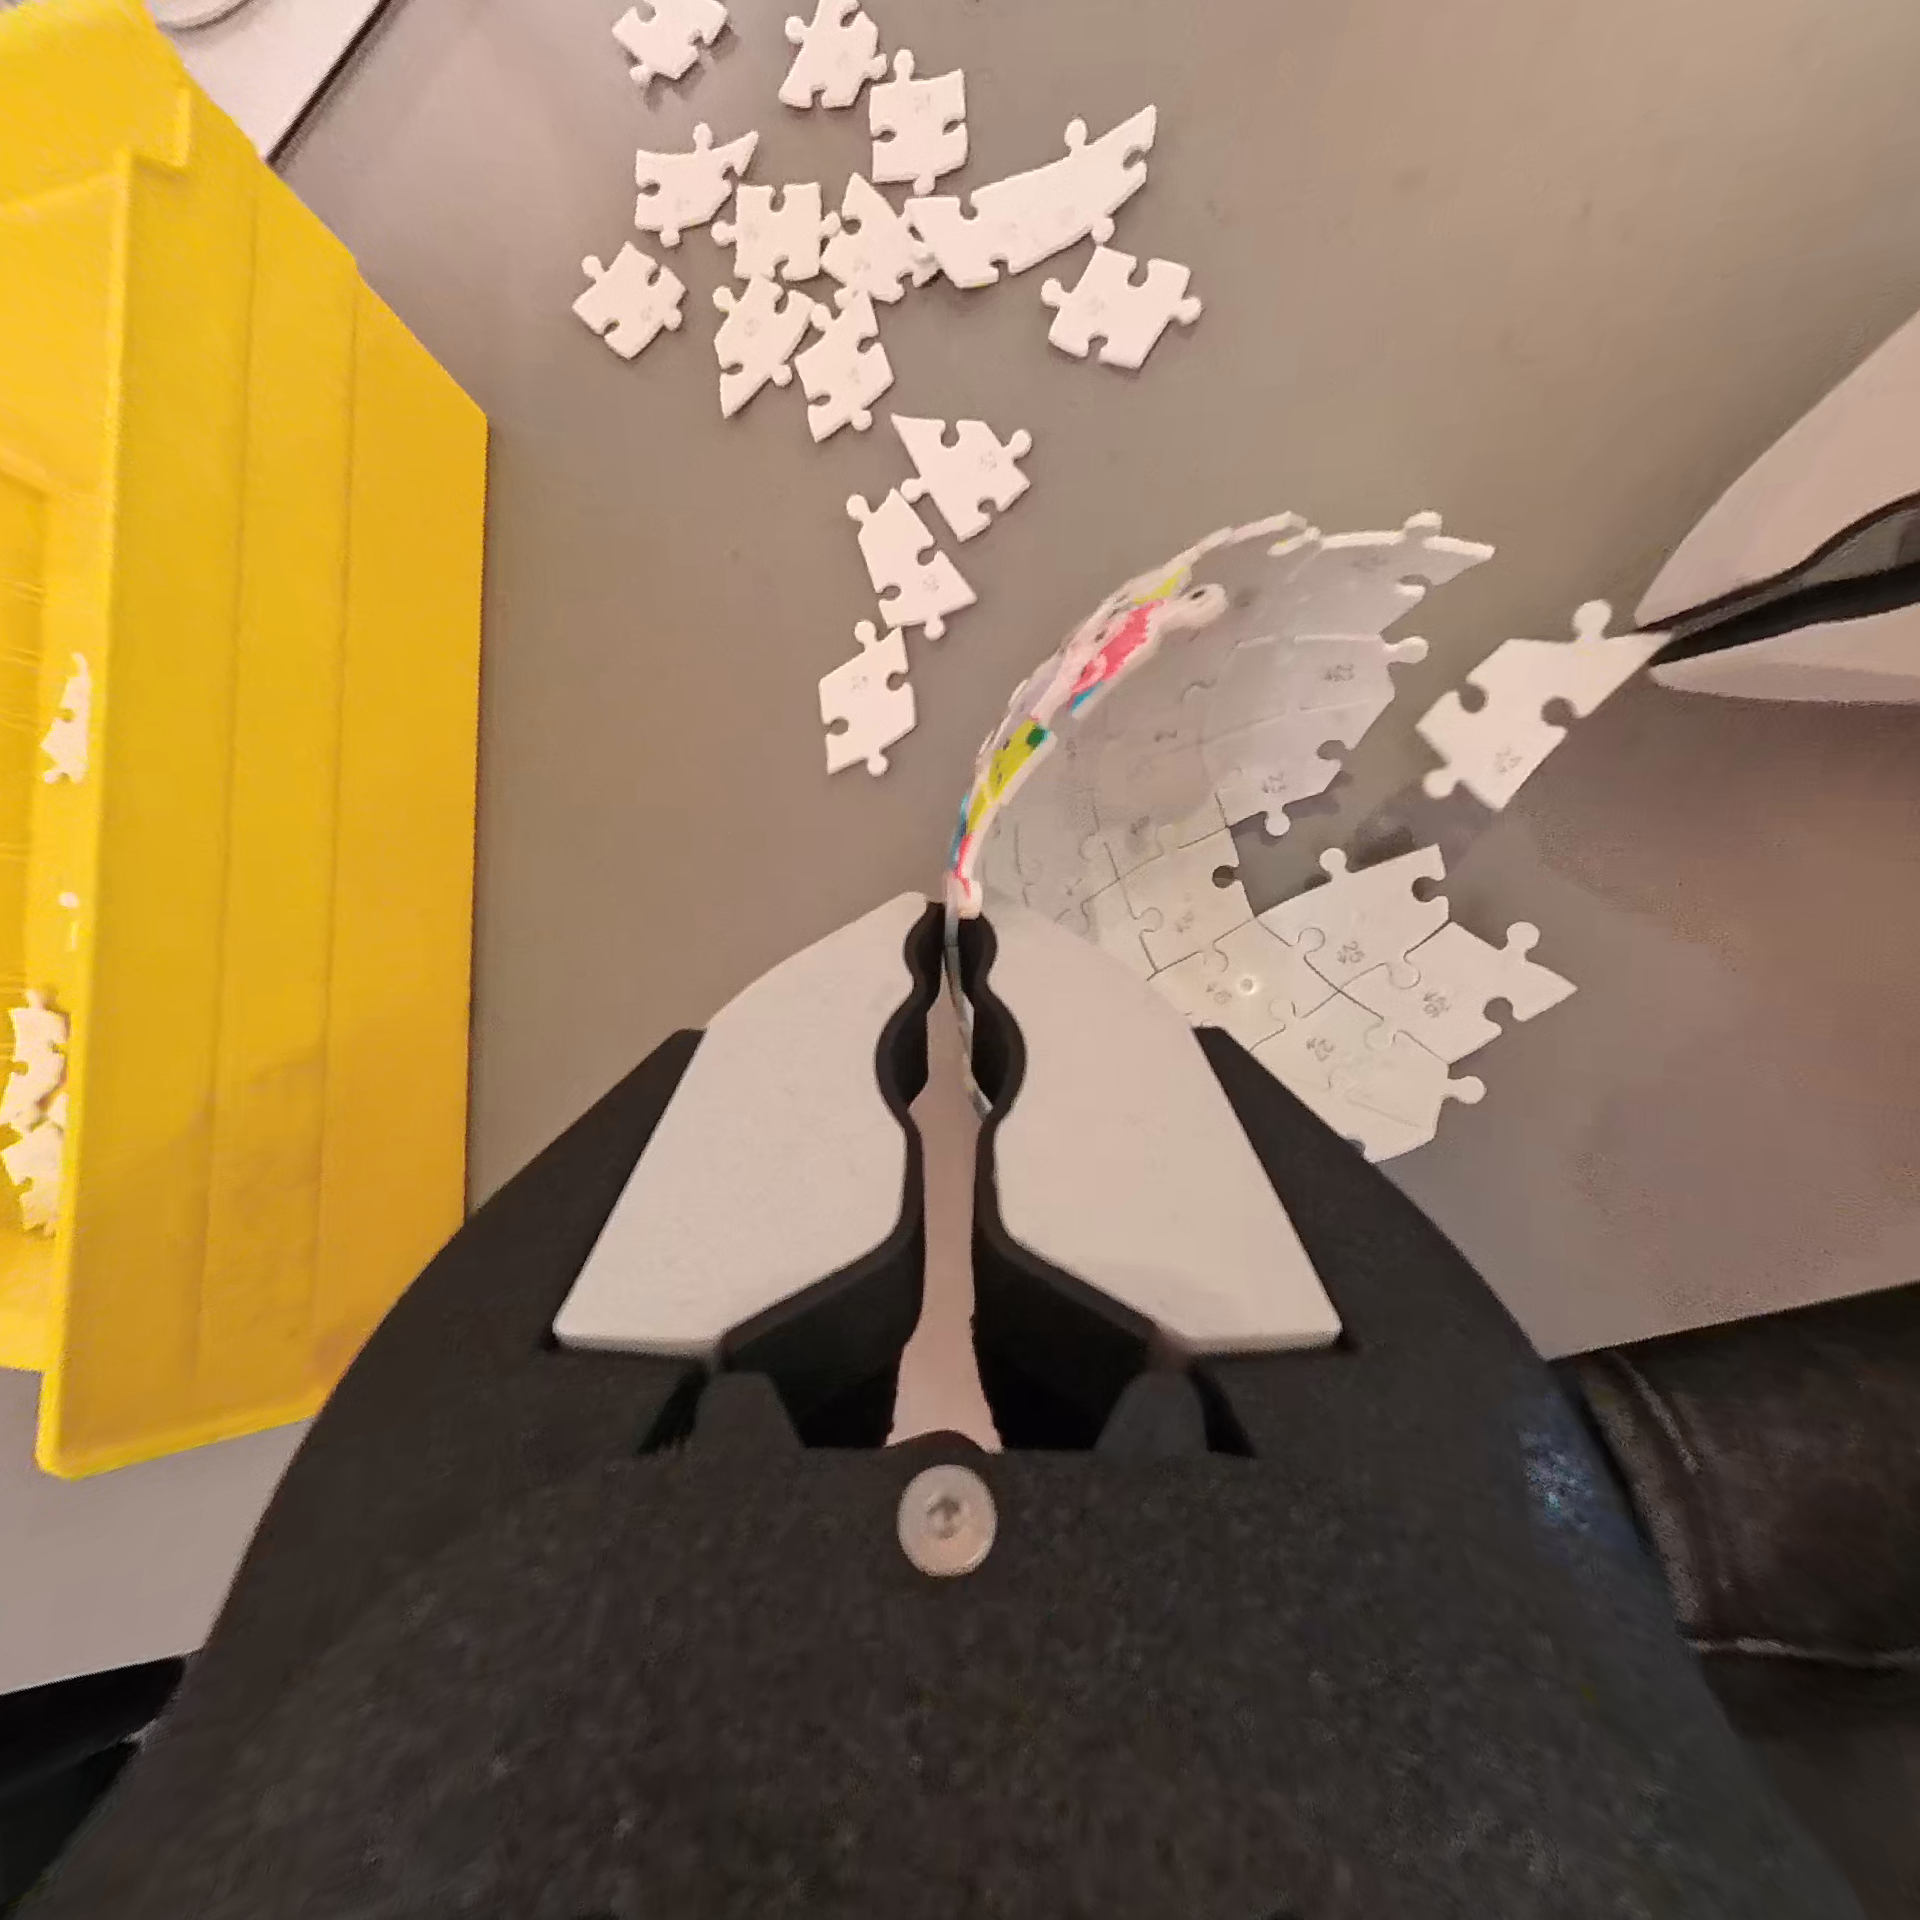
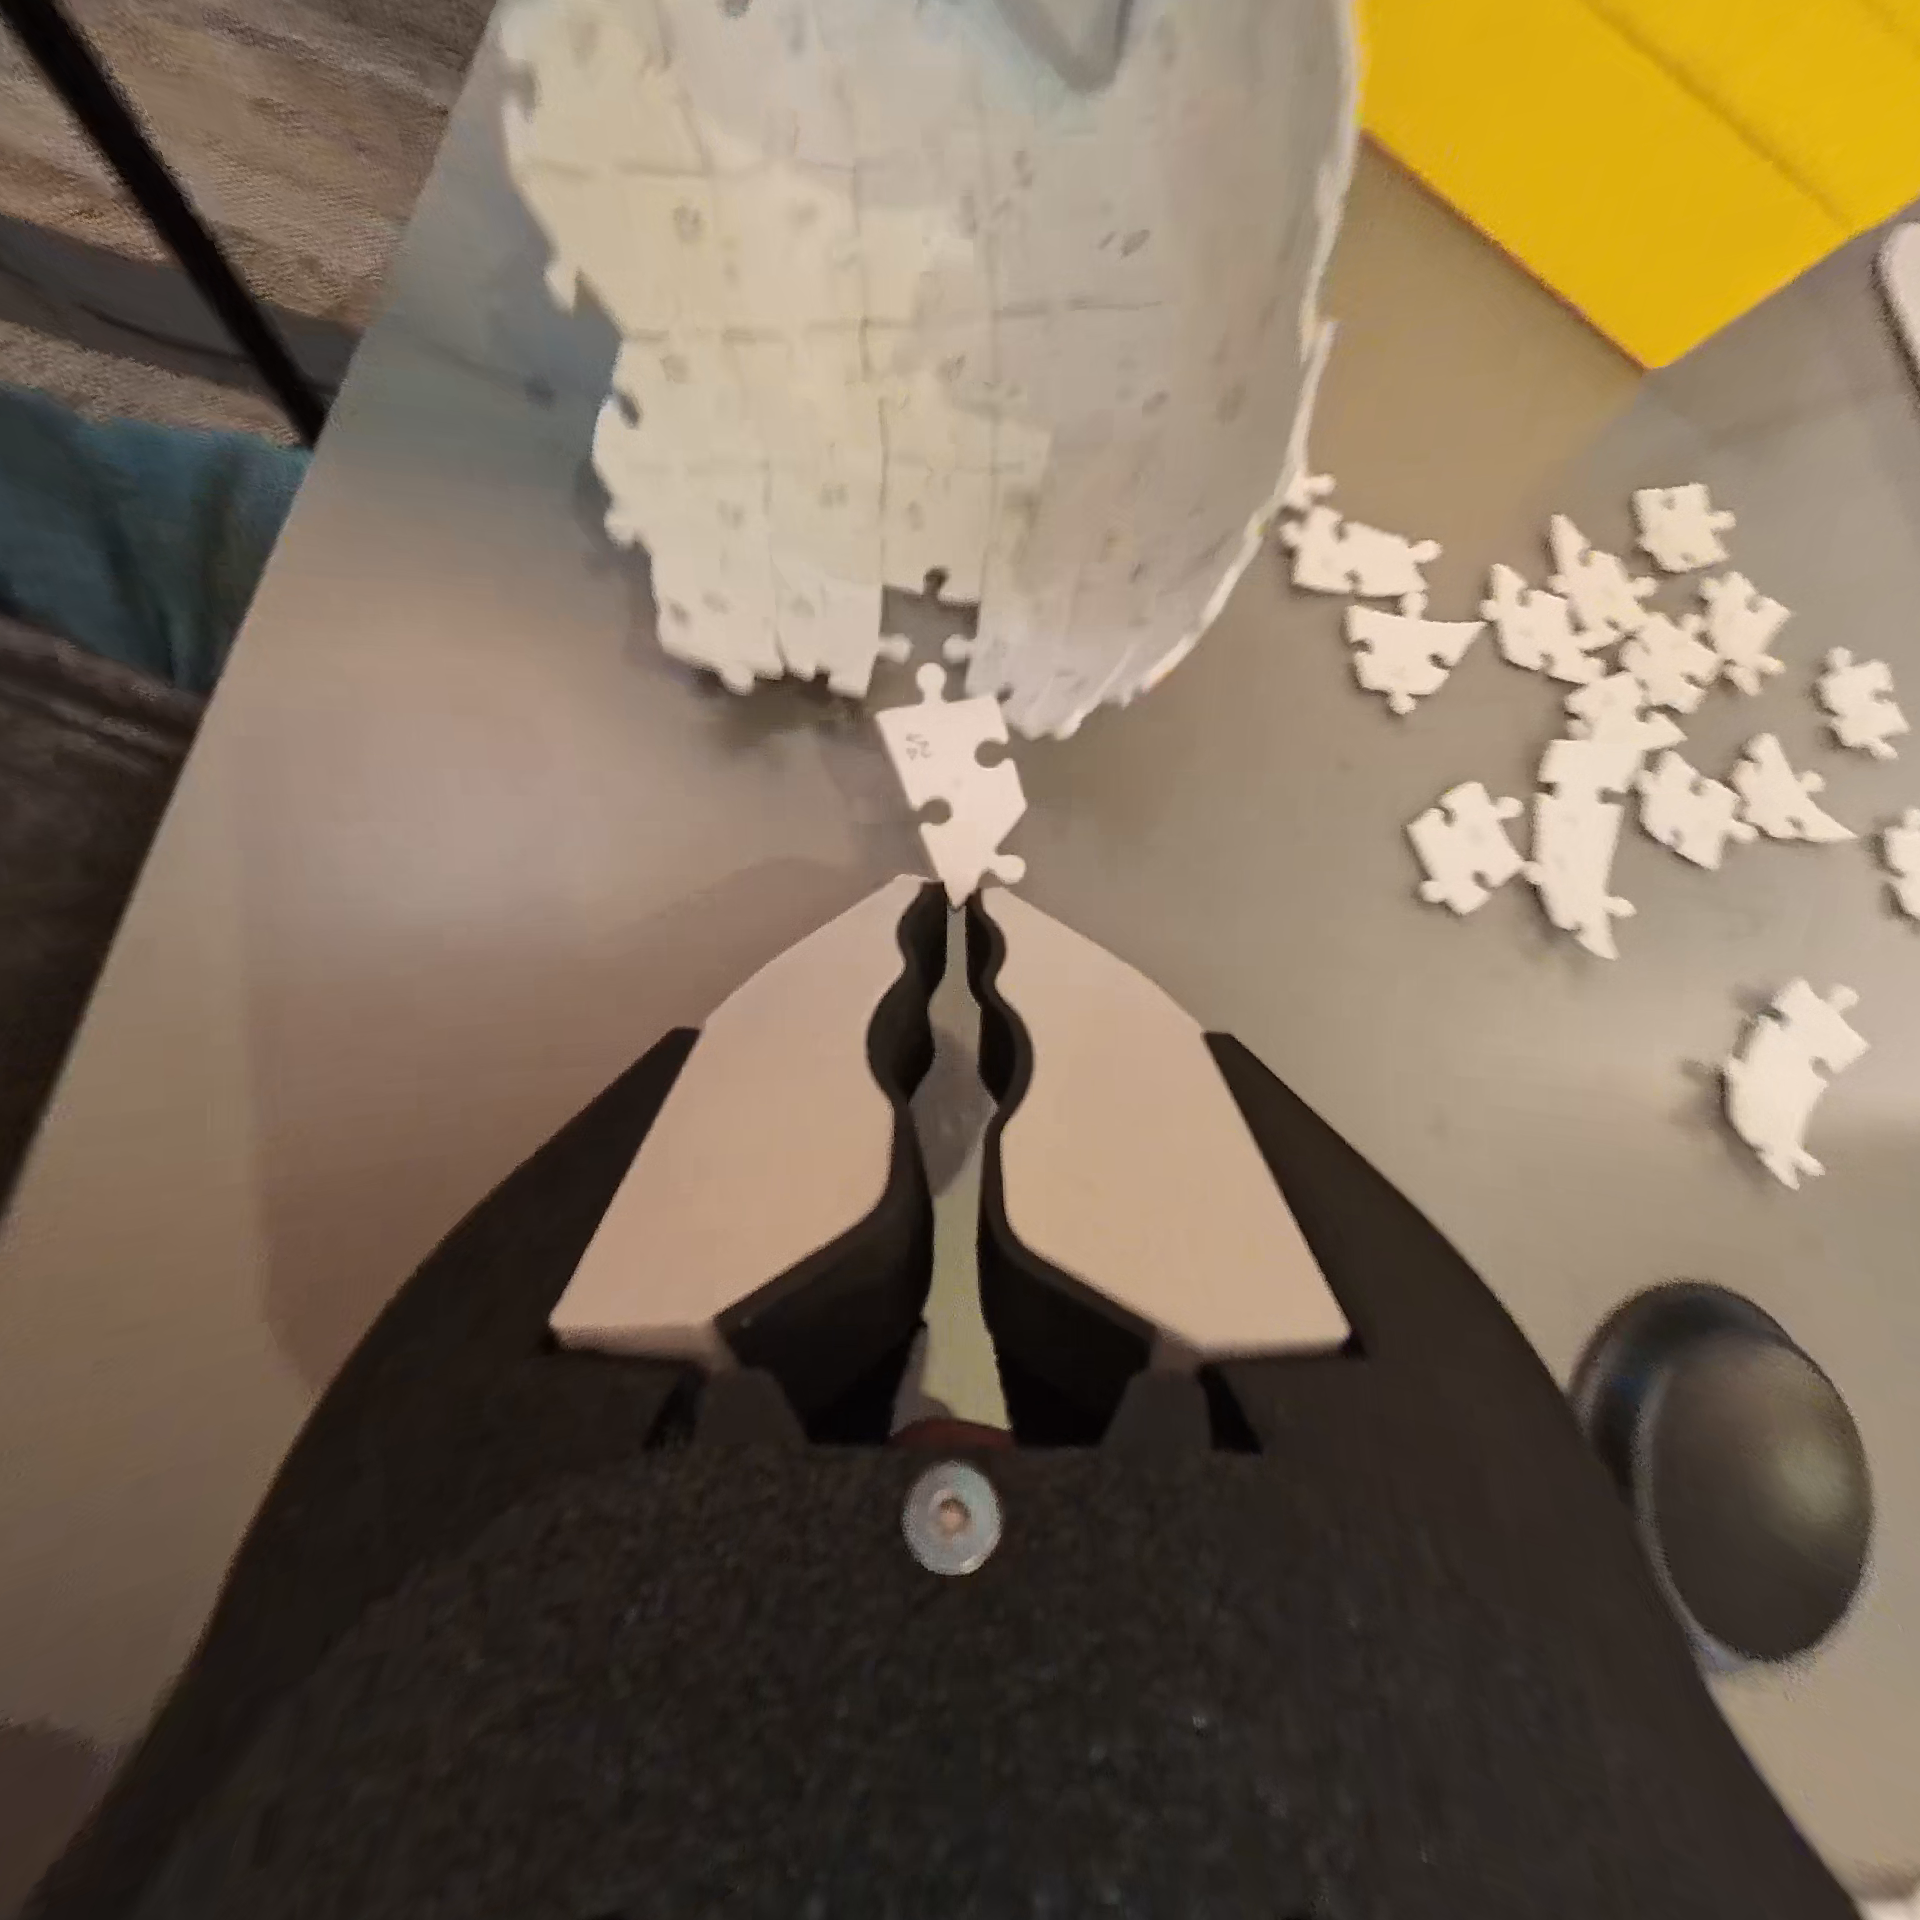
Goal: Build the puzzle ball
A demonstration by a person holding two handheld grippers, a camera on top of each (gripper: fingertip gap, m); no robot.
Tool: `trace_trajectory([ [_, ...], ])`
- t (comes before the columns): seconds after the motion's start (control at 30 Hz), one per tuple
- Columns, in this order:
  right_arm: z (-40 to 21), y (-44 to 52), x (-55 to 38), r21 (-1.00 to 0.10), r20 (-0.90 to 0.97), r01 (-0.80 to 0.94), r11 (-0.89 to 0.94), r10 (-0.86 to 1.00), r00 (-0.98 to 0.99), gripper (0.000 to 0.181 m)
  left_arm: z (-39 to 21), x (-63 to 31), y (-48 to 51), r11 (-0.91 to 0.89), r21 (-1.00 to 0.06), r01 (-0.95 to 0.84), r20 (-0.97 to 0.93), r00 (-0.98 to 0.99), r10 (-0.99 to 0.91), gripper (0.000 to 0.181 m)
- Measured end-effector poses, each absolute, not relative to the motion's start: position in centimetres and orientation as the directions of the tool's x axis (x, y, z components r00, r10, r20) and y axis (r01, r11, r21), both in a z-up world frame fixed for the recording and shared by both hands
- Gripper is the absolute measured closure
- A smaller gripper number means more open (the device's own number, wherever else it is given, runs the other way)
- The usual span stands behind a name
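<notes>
Left gripper (image 1: pixel 958 920) pinches the half-built ball (image 1: pixel 1226 821); right gripper (image 2: pixel 951 902) seemingly nips a loose piece (image 2: pixel 961 792).

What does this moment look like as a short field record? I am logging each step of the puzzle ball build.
left tool: shut on the edge of the partial ball shell, holding it up with its white inner side showing
right tool: shut on one corner of a single puzzle piece
piece versus shell: close to the shell's jagged edge, not yet joined
loose pieces: scattered white-side up on the grey table
yellow bin: beside the loose pieces, a few pieces inside
</notes>
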State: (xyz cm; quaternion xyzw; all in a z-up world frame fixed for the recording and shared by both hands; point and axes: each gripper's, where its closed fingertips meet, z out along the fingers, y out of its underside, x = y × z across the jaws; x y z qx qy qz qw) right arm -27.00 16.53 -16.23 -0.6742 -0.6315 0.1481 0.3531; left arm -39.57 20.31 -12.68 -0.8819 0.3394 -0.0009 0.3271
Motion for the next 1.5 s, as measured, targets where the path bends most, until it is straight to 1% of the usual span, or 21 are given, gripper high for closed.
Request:
trace_trajectory([
  [0.1,-14.4,16.1,-28.0,-0.657,0.255,0.753,-0.031,0.931,0.261,0.178,-12.4,-38.5,20.4,-0.546,-0.564,-0.62,-0.244,0.756,-0.607,0.179],
  [0.23,-15.6,16.0,-28.6,-0.554,0.287,0.816,-0.167,0.881,0.376,0.177,-11.7,-37.1,20.6,-0.504,-0.535,-0.678,-0.319,0.714,-0.623,0.179],
  [0.27,-15.9,16.0,-28.7,-0.542,0.293,0.817,-0.194,0.868,0.401,0.177,-11.6,-36.7,20.6,-0.492,-0.532,-0.689,-0.33,0.703,-0.63,0.179],
  [0.33,-16.6,16.0,-28.9,-0.552,0.251,0.789,-0.27,0.848,0.467,0.178,-11.6,-36.0,20.5,-0.477,-0.529,-0.701,-0.33,0.689,-0.646,0.179],
  [0.43,-17.6,16.1,-28.6,-0.554,0.13,0.724,-0.411,0.816,0.563,0.178,-11.9,-35.4,20.5,-0.476,-0.526,-0.705,-0.316,0.682,-0.66,0.179],
  [0.53,-17.7,16.2,-27.9,-0.551,0.096,0.691,-0.467,0.787,0.609,0.178,-12.0,-35.3,20.6,-0.475,-0.52,-0.71,-0.324,0.679,-0.659,0.179],
  [0.77,-18.8,16.2,-27.0,-0.503,0.089,0.696,-0.512,0.771,0.631,0.177,-12.3,-34.7,20.6,-0.49,-0.499,-0.715,-0.311,0.675,-0.669,0.179],
  [0.9,-18.4,16.3,-26.9,-0.529,0.07,0.669,-0.522,0.759,0.648,0.177,-11.6,-34.0,21.2,-0.458,-0.484,-0.746,-0.356,0.645,-0.676,0.179],
  [1.1,-17.5,16.9,-26.1,-0.581,0.04,0.619,-0.528,0.741,0.67,0.177,-11.1,-32.6,21.6,-0.393,-0.498,-0.773,-0.403,0.608,-0.684,0.179],
  [1.5,-18.1,16.8,-25.3,-0.596,-0.024,0.575,-0.56,0.728,0.685,0.173,-11.8,-30.8,21.6,-0.384,-0.479,-0.789,-0.399,0.586,-0.706,0.179],
])
